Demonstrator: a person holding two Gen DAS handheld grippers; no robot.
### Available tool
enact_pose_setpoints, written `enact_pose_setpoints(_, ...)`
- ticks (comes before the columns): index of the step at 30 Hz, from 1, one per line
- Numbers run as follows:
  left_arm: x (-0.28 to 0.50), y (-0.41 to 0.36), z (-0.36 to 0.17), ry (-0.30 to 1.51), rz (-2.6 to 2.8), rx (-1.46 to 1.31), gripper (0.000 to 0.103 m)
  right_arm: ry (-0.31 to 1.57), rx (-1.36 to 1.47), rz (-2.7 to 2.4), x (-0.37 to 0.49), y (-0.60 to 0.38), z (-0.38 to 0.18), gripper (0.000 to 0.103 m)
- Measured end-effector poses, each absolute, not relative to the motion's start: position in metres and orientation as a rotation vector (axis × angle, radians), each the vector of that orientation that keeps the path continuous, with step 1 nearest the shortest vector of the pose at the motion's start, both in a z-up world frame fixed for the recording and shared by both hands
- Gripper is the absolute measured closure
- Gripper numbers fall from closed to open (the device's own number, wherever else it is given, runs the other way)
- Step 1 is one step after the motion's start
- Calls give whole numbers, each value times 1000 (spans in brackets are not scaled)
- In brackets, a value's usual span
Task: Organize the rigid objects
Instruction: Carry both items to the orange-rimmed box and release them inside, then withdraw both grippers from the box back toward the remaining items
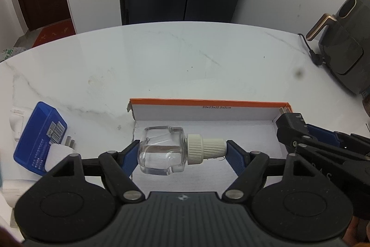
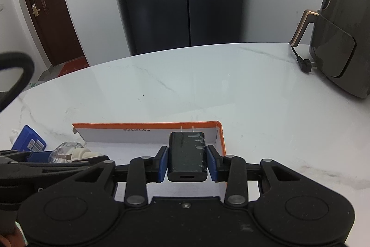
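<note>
Clear glass bottle [image 1: 161, 149], ribbed cream cap [image 1: 195, 149]

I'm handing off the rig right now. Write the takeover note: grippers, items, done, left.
Left gripper: shut end to end on the clear glass bottle, held sideways over the left end of the orange-rimmed box.
Right gripper: shut on the black charger, prongs pointing away, over the box's right end.
Done: both items picked up and brought over the box.
Left: lower and release both; then the blue box and white plug on the table, left of the box.
</note>
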State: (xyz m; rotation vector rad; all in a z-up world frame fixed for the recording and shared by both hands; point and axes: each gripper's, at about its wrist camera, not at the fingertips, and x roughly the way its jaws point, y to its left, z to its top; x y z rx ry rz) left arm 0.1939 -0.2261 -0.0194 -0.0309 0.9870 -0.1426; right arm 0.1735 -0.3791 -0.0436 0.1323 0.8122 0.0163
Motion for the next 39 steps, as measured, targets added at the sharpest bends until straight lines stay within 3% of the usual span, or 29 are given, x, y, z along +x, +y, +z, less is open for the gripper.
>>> enact_pose_setpoints(9, 199, -230, -29, 999, -154, -39, 24, 794, 125, 23, 176, -382, -51, 58)
enact_pose_setpoints(13, 199, -231, -32, 999, -188, -73, 25, 753, 122, 24, 168, -390, -44, 52)
enact_pose_setpoints(18, 191, -240, -24, 972, -229, -75, 11, 714, 139, -16, 148, -402, -31, 52)
enact_pose_setpoints(20, 185, -239, -19, 965, -233, -62, 11, 702, 136, -33, 139, -403, -26, 51)
enact_pose_setpoints(28, 153, -223, -3, 954, -178, -33, 8, 689, 165, -39, 100, -400, -12, 31)
enact_pose_setpoints(39, 100, -166, 15, 939, -85, -66, 8, 727, 124, 56, 64, -352, -9, 29)
